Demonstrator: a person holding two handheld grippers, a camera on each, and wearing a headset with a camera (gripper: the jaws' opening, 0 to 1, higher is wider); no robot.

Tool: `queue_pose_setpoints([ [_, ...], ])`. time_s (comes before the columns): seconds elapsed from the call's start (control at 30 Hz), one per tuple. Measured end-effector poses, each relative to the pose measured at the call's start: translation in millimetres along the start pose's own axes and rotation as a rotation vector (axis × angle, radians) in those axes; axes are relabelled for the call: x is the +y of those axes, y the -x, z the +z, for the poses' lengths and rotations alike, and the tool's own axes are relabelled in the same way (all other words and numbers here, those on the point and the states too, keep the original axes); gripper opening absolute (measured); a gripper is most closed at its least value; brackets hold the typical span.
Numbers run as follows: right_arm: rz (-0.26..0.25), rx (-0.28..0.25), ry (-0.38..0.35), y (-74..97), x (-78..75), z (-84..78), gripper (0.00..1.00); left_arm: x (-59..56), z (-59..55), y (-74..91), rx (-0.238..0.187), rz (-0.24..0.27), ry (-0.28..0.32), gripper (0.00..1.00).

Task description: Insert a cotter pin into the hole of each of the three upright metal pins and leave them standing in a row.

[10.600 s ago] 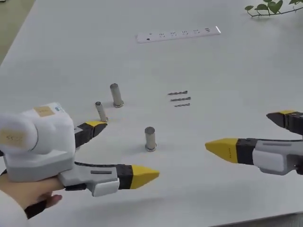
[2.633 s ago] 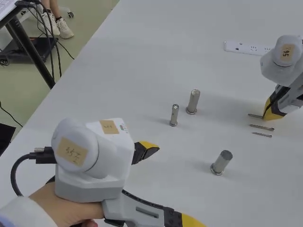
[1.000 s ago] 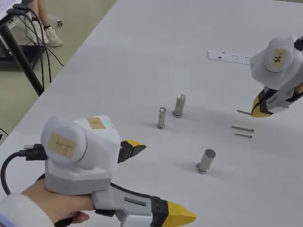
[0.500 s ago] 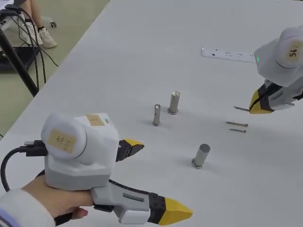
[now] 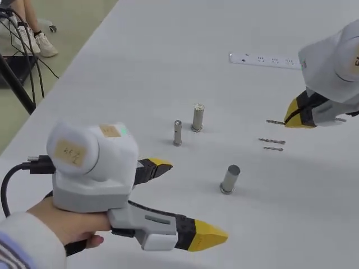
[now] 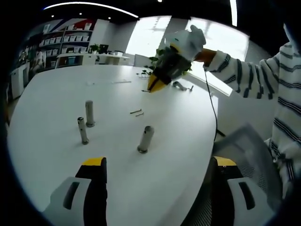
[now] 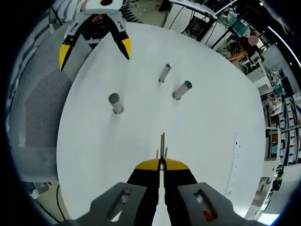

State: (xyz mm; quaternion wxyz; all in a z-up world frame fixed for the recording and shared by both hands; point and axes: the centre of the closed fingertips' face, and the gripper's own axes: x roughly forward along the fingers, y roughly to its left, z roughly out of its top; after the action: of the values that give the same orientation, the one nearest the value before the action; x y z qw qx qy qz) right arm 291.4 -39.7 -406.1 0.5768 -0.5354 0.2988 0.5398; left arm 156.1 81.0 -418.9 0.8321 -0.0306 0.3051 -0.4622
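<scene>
Three upright metal pins stand on the white table: a thin one [image 5: 178, 133], a taller one [image 5: 197, 117] behind it, and a thick one [image 5: 229, 179] nearer me. My right gripper [image 5: 291, 120] hovers above the table at the right, shut on a cotter pin [image 5: 275, 122] that sticks out from its tips [image 7: 162, 145]. Two more cotter pins [image 5: 271, 144] lie side by side below it. My left gripper [image 5: 188, 202] is held low at the front left, jaws wide open, nothing between them. In the left gripper view [image 6: 160, 162] the thick pin [image 6: 146, 139] stands ahead.
A white power strip [image 5: 263, 60] lies at the far side of the table. The table's left edge [image 5: 61, 78] drops to the floor, where a person's feet [image 5: 39, 42] and a black stand with cables are. A mesh chair [image 7: 40, 122] is beside the table.
The right gripper came down on the farthest of three cotter pins, shut on it and lifted it off the table. The left gripper stayed open at the front left.
</scene>
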Motion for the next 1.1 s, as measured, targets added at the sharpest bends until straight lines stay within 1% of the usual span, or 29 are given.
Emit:
queue_pose_setpoints([
  [0.07, -0.02, -0.015, 0.003, 4.2, 1.8, 5.4, 0.0, 0.1, 2.8, -1.1, -0.001, -0.003, -0.003, 0.9],
  [0.33, -0.096, -0.067, 0.02, 19.0, 9.9, 24.5, 0.0, -2.4, 20.7, -8.0, -0.029, -0.024, 0.004, 0.86],
  [0.37, -0.103, -0.078, 0.021, 21.0, 13.6, 27.7, 0.0, -2.2, 24.0, -9.4, -0.04, -0.032, 0.02, 0.85],
  [0.47, -0.124, -0.102, 0.012, 23.5, 17.9, 33.6, 0.0, -2.7, 31.7, -10.8, -0.065, -0.045, 0.036, 0.84],
  [0.53, -0.141, -0.121, 0.009, 27.2, 25.1, 38.5, 0.0, -3.6, 37.9, -11.5, -0.082, -0.057, 0.048, 0.82],
  [0.6, -0.151, -0.131, 0.003, 28.8, 28.7, 40.5, 0.0, -3.9, 42.3, -13.0, -0.088, -0.063, 0.057, 0.8],
  [0.63, -0.171, -0.145, 0.0, 30.2, 29.2, 42.5, 0.0, -4.1, 44.6, -14.1, -0.091, -0.065, 0.059, 0.8],
  [0.77, -0.216, -0.161, -0.008, 34.3, 31.8, 45.2, 0.0, -5.4, 53.2, -17.2, -0.104, -0.081, 0.078, 0.76],
  [0.83, -0.238, -0.173, -0.018, 37.1, 32.4, 46.5, 0.0, -4.3, 59.0, -19.3, -0.119, -0.085, 0.106, 0.74],
  [0.9, -0.258, -0.186, -0.025, 39.8, 33.6, 48.5, 0.0, -1.7, 66.6, -21.3, -0.148, -0.088, 0.15, 0.72],
  [0.97, -0.28, -0.192, -0.03, 41.9, 33.5, 49.5, 0.0, 0.0, 71.9, -21.9, -0.161, -0.095, 0.163, 0.71],
  [1.1, -0.303, -0.197, -0.037, 44.3, 37.8, 50.9, 0.0, 0.9, 80.4, -23.8, -0.173, -0.107, 0.172, 0.62],
])
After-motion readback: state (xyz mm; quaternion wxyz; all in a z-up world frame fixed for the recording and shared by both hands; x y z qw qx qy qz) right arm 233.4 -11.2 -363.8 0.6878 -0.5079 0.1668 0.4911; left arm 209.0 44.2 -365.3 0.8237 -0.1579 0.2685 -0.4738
